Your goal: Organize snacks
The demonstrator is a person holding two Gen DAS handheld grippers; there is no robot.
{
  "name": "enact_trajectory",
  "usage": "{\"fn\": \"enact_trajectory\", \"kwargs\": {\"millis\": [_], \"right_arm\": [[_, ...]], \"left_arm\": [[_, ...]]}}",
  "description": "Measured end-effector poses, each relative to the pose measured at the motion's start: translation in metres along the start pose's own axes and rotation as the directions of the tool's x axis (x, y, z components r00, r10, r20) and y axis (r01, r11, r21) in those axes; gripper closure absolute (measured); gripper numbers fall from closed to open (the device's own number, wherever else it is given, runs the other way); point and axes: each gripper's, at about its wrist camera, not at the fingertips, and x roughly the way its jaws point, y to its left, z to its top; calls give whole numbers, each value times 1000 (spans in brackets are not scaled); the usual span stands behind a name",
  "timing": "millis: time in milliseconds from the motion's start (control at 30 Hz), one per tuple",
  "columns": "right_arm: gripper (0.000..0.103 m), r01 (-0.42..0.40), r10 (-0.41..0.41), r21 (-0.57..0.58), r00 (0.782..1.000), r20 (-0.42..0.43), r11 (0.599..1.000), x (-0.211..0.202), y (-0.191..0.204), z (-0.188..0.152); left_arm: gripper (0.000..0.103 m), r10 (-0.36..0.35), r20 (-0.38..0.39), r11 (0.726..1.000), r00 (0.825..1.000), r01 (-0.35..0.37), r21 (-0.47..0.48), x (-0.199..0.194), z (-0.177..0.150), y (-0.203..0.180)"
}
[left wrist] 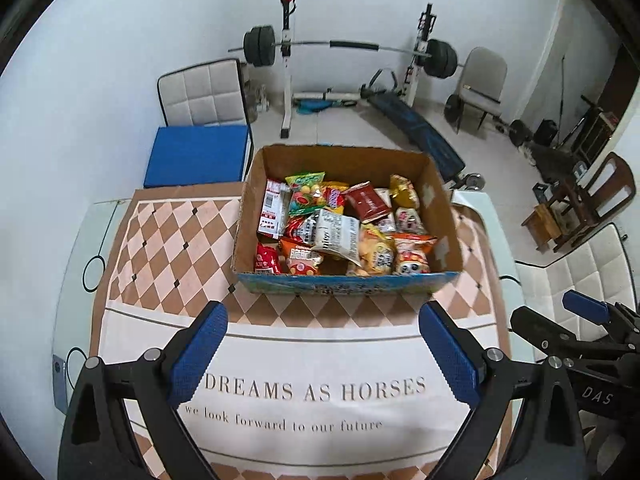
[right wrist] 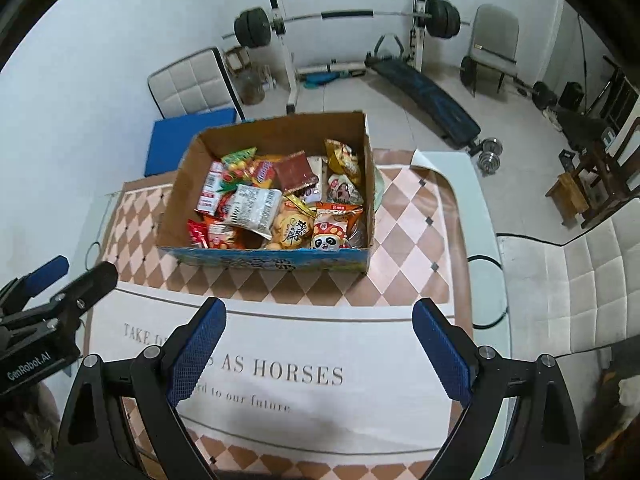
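Checkered tablecloth, snack box beyond; left gripper, right gripper spread wide, holding nothing

White table under checkered cloth, cardboard snack box on the cloth.

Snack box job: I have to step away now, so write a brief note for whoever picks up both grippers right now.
Left gripper: open, empty, held over the tablecloth short of the box.
Right gripper: open, empty, beside the left one, also short of the box.
Cardboard box: open-topped, on the checkered part of the cloth, holding a loose jumble of snack packets lying across each other.
Done: nothing visible; no packet lies outside the box.
Left: all of the sorting. The white packet lies on top, so it looks like an easy first pick.
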Motion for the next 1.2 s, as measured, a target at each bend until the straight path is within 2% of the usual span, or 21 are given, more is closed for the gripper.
{"fn": "enact_trajectory", "kwargs": {"millis": [300,600,1033,1100,1200], "right_arm": [[7,8,-7,-11,995,105,1000,-86,5,-33],[7,21,-16,-23,983,183,1000,-143,12,-49],[6,30,-26,-17,978,206,999,-163,16,-56],[2,38,-34,-13,977,210,999,-161,16,-55],[2,54,-52,-3,975,216,999,-154,17,-52]], "left_arm": [[5,9,80,999,997,-13,46,-65,-23,-10],[5,-8,132,1000,991,7,9,-107,-30,-3],[5,-4,181,1000,983,2,9,-122,-35,-1],[5,2,183,1000,983,-3,6,-119,-34,0],[3,3,181,1000,983,-3,0,-112,-31,3]]}}
